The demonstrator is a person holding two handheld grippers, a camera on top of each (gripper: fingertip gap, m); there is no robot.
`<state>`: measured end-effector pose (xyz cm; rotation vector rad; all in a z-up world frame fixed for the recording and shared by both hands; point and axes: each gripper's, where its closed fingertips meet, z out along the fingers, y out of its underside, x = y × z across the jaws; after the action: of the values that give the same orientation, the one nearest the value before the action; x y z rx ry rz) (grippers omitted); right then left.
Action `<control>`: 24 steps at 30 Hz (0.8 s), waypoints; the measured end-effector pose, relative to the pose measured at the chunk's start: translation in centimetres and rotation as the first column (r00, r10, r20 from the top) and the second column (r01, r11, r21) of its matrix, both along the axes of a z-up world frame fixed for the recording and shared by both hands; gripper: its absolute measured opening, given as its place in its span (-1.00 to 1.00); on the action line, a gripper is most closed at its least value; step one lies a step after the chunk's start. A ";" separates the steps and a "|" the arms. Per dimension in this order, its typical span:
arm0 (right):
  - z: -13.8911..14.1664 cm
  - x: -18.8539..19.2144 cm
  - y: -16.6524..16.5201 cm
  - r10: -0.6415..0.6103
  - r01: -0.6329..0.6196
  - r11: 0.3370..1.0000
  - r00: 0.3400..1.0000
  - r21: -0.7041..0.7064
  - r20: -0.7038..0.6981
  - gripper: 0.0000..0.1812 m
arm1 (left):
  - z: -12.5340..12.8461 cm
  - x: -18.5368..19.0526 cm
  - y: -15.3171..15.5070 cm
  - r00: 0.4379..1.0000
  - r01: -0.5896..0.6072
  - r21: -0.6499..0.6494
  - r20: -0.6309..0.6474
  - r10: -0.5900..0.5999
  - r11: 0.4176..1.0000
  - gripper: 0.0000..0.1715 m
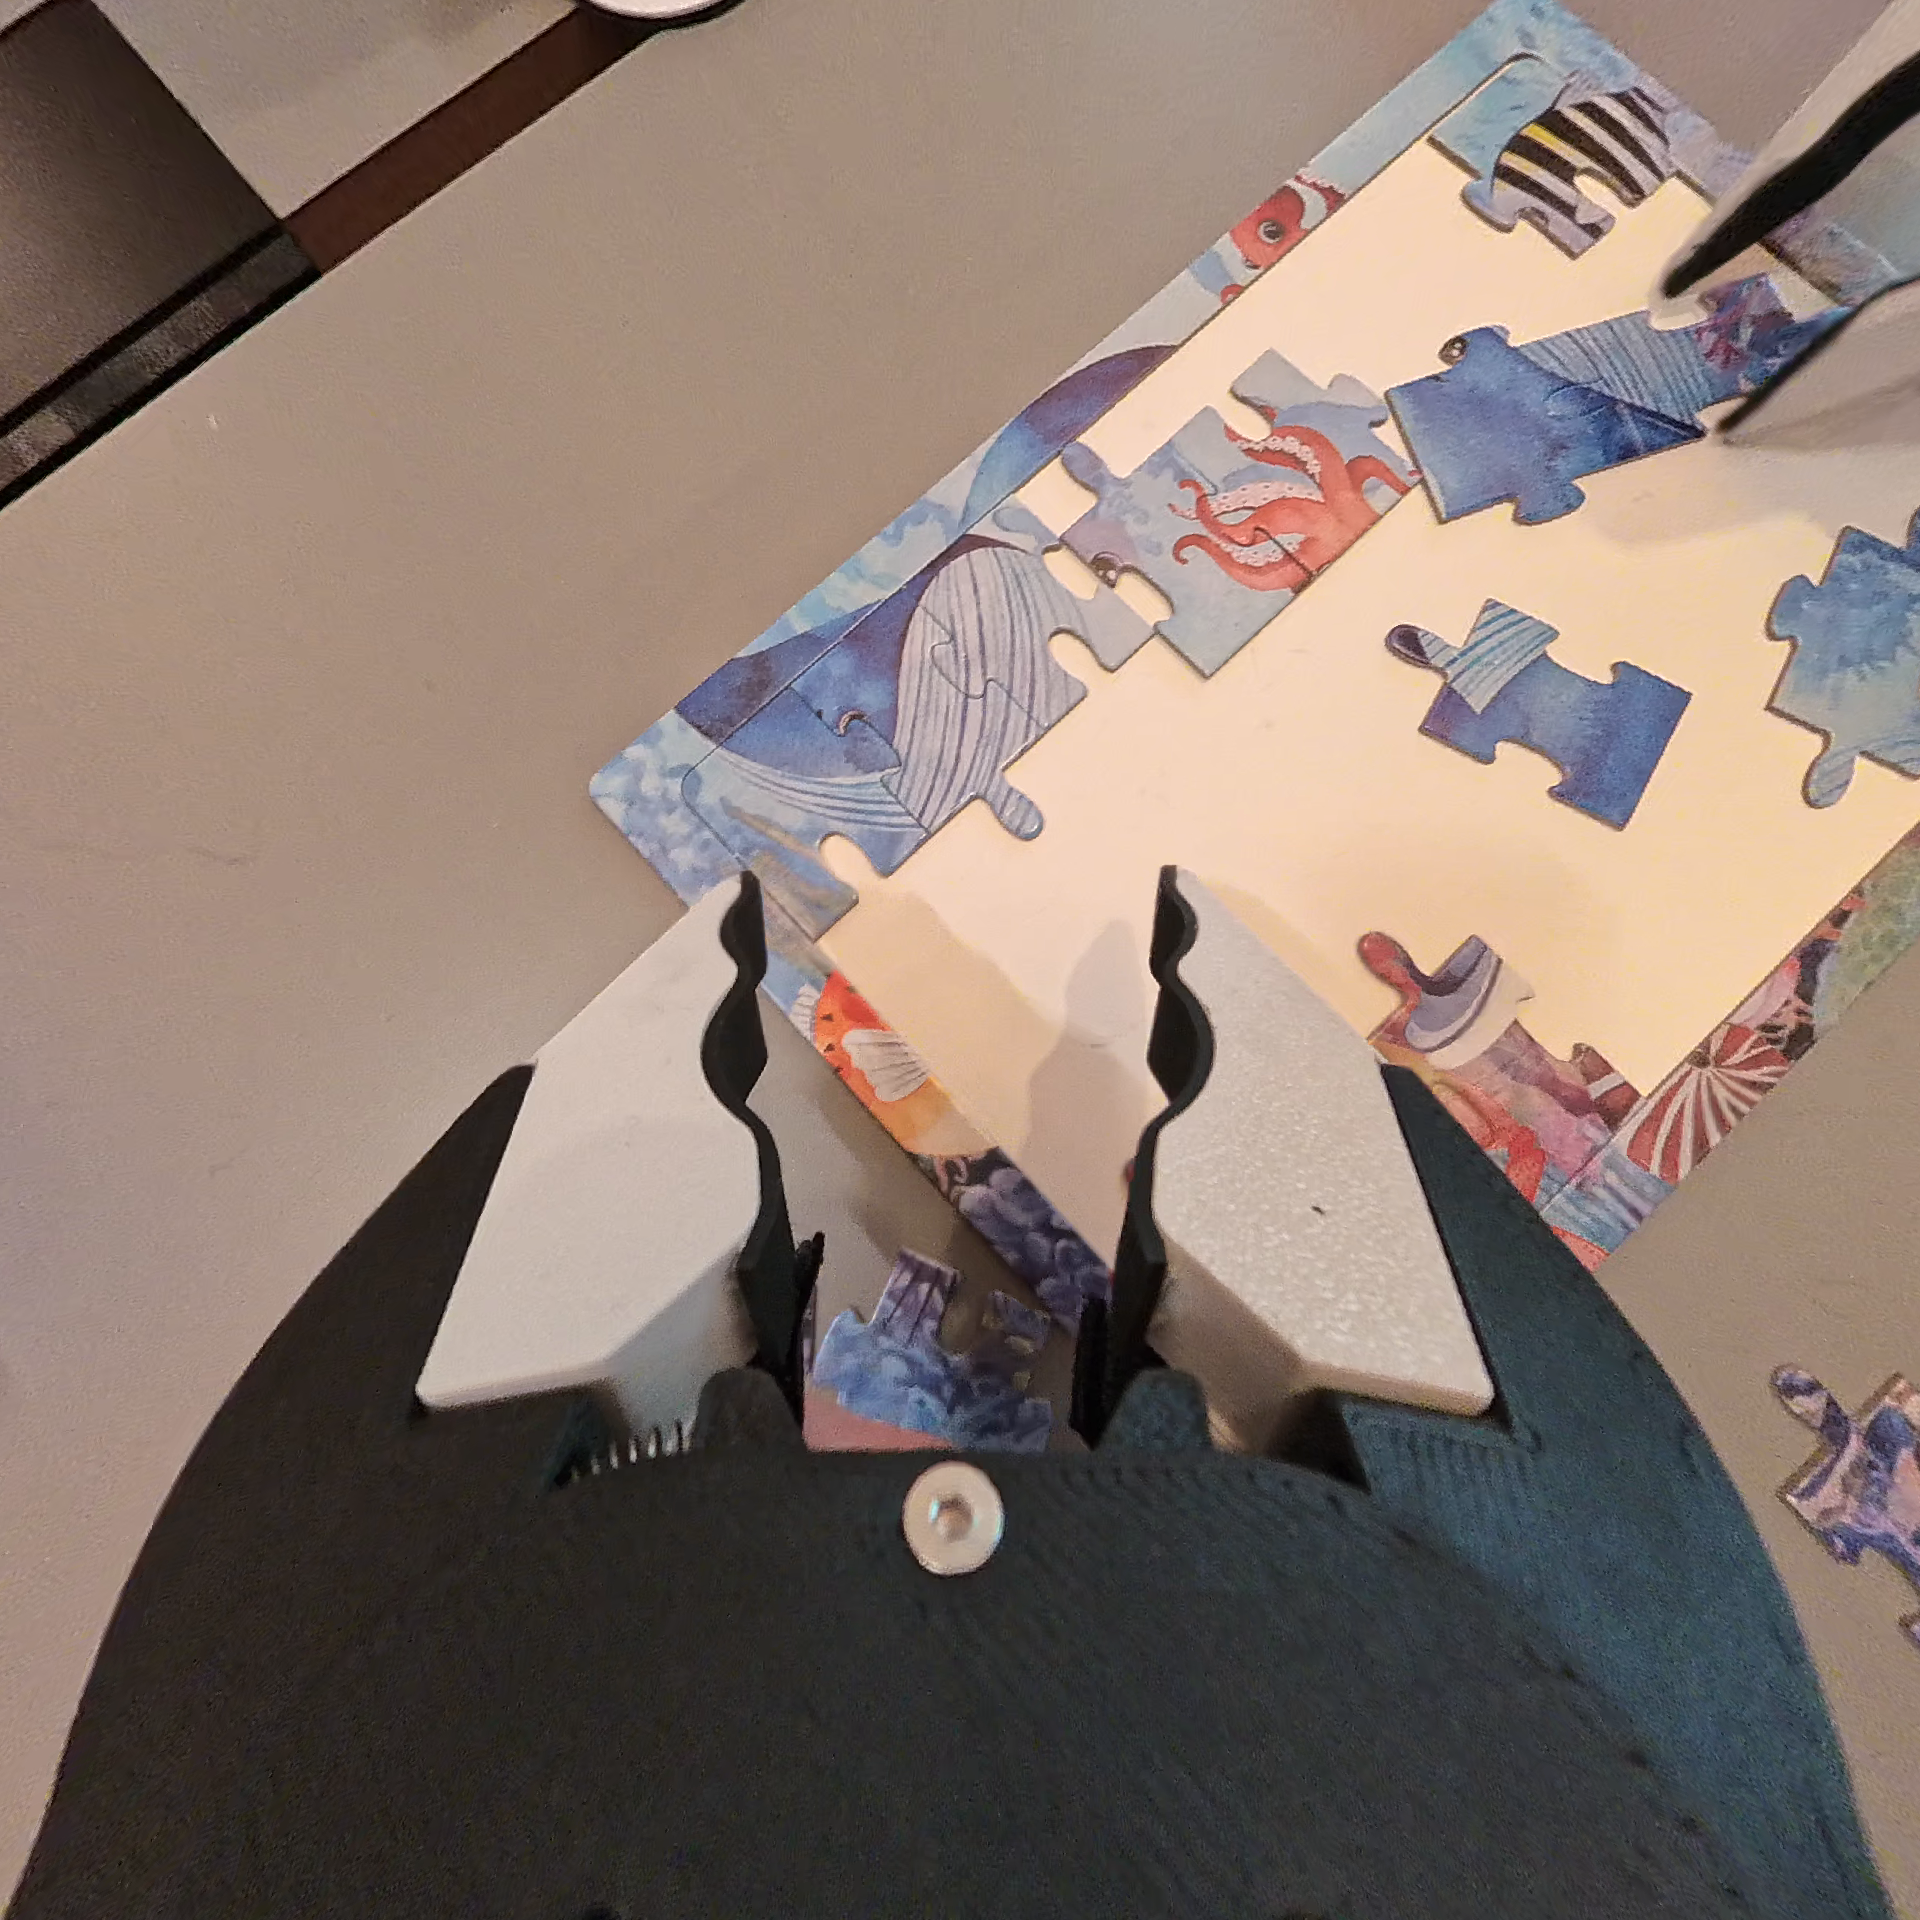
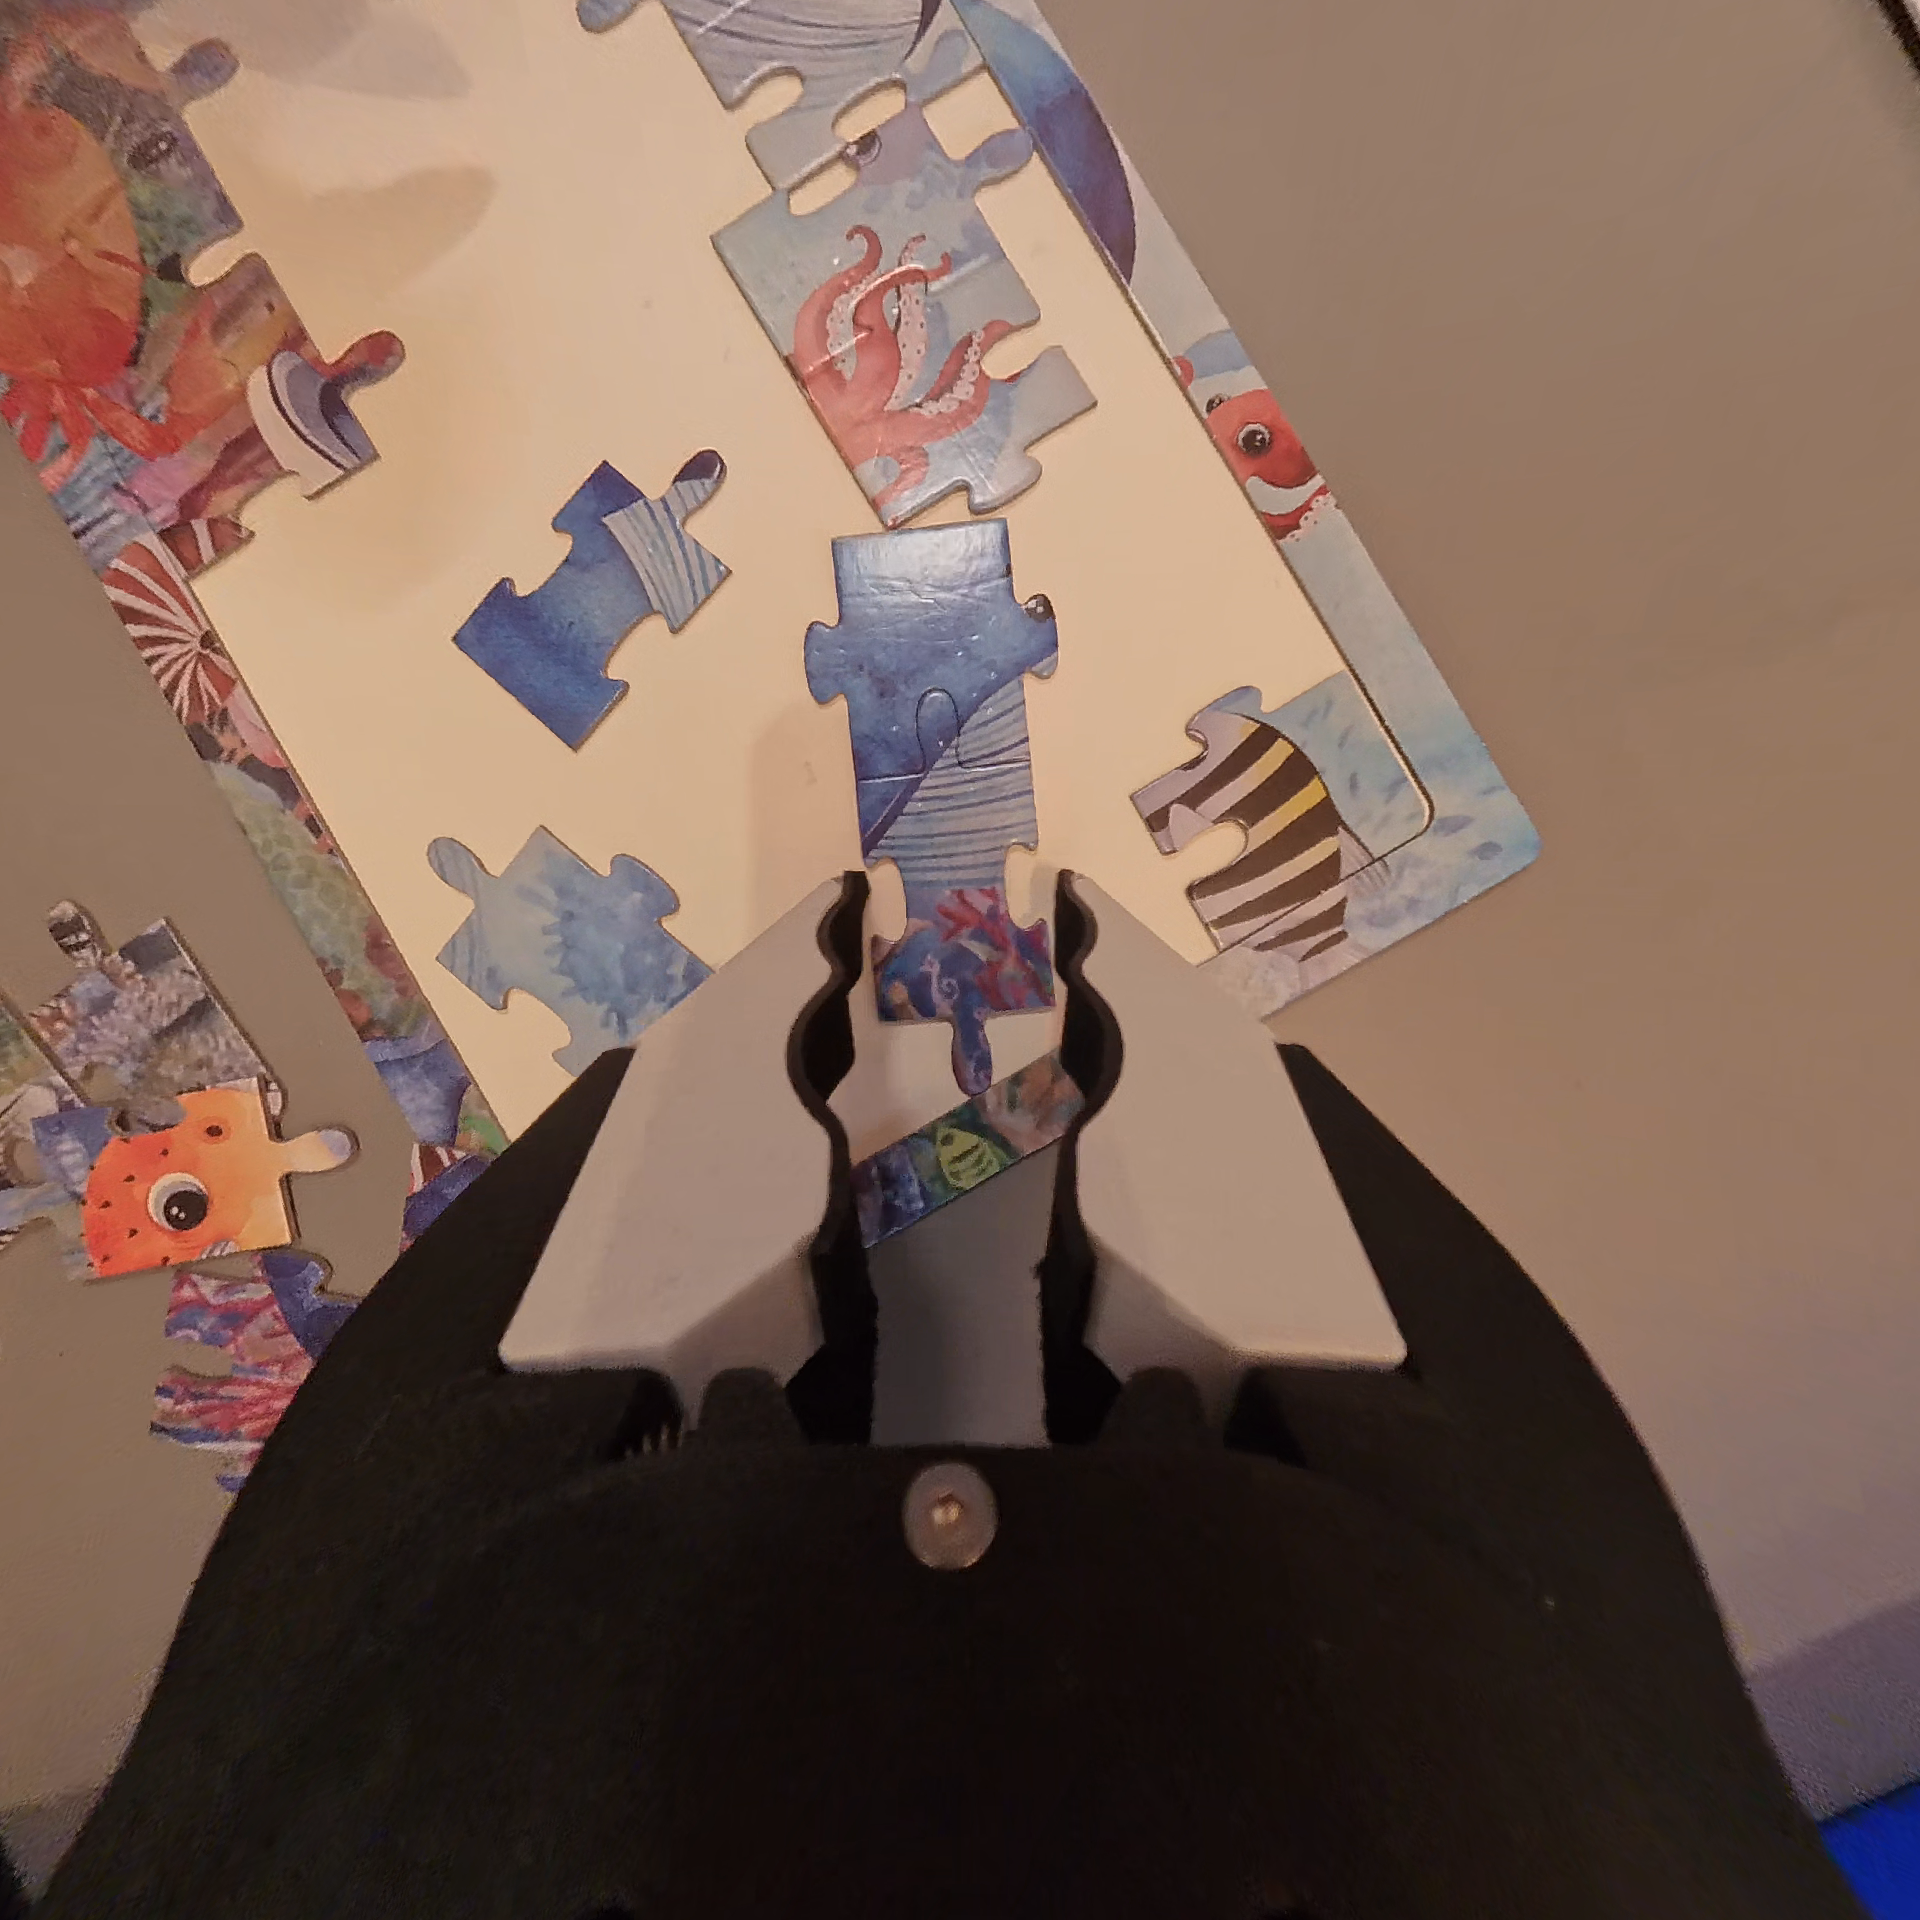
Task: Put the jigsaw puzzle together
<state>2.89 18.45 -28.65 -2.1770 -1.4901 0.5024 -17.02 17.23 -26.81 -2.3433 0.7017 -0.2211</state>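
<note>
- We're looking at the puzzle tray (image 1: 1299,810) lying across the grey table (image 1: 364,675) in the left wrist view, running from the upper right corner down toward the lower middle, cream floor mostly bare.
- Our left gripper (image 1: 961,883) is hanging over the tray's lower left corner with its jaws spread wide, nothing between the tips. A bluish loose piece (image 1: 925,1361) is peeking out deep between the fingers near the base, and we can't tell whether it's touching them.
- Our right gripper (image 2: 958,883) is sitting with a clear gap between its jaws, straddling the tail end of the joined blue strip (image 2: 935,707) in the middle of the right wrist view. The tips are just beside the strip's notches; whether they're actually pinching it, we can't tell.
- Crowding that strip: the octopus piece (image 2: 894,364) right above it, the striped fish piece (image 2: 1257,821) to the right, a blue piece (image 2: 592,603) and a pale blue piece (image 2: 561,935) to the left.
- Off the tray, at the lower left, an orange pufferfish piece (image 2: 187,1184) is lying with other loose ones.
</note>
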 end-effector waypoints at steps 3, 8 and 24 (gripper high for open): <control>0.0 -0.2 -0.1 0.005 -0.005 1.000 1.000 -0.013 -0.012 -0.80 | -0.2 0.5 0.1 1.000 0.016 0.008 -0.016 -0.016 1.000 -0.15; 0.1 -0.2 -0.1 0.012 -0.012 1.000 1.000 -0.008 -0.009 -0.82 | 0.2 0.4 0.3 0.999 0.017 0.036 -0.028 -0.016 0.999 -0.19; 3.7 -1.3 -1.8 0.047 -0.051 0.998 0.990 -0.028 -0.131 -0.82 | -1.1 -3.2 -3.1 0.982 0.084 -0.077 -0.162 -0.095 0.993 0.10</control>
<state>1.59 16.60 -25.00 -2.0919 -1.4770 0.6752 -20.27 14.09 -27.87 -2.4190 0.8945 -0.0925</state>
